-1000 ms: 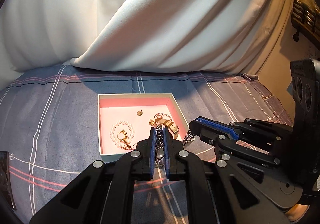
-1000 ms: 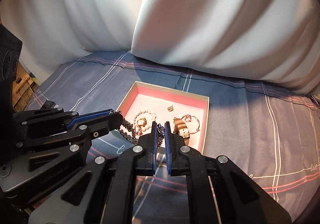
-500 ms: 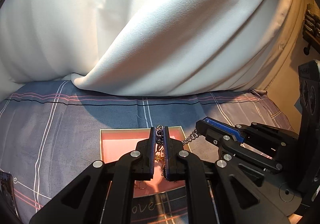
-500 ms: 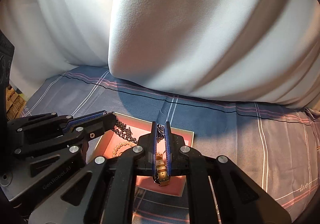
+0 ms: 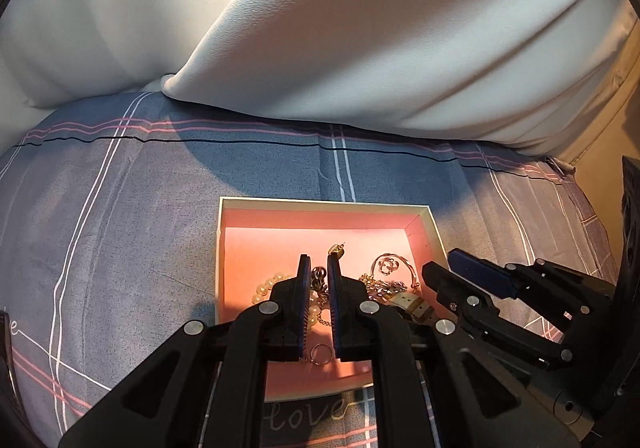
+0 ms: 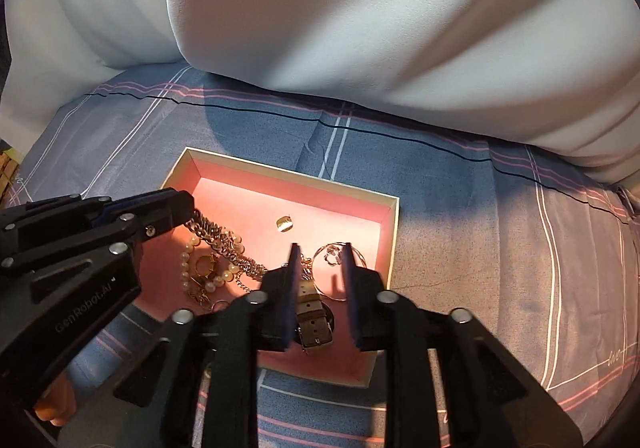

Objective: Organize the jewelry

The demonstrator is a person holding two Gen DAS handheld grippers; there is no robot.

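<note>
1. Pinches one end of the chain [image 6: 224, 244] in the left gripper [image 5: 319, 272] above the left wall of the box [image 6: 288, 172], with the jaws just beginning to ease apart. Risks an uncontrolled slip if the loosening outruns the lowering.
2. Leaves the right gripper [image 6: 319, 260] released, its jaws having just been opening, with nothing pressed between them. Shows only the watch [image 6: 314, 316] lying on the box floor below, near the front edge.
3. Drapes the rest of the chain across the pearl bracelet [image 6: 186, 260] in the left half of the box. Invites tangling of links and beads, and later a lift of both pieces together.
4. Could catch a link on a pad's ridges on release, then drag the chain back out over the left wall onto the bedsheet [image 6: 460, 248].
5. Puts open right fingers close to the hoop bracelet [image 6: 332, 252] and the watch strap. Could hook either one on withdrawal, or nudge the light box across the soft sheet.
6. Could knock the small gold charm [image 6: 285, 224], near the back wall, with a careless sweep.
</note>
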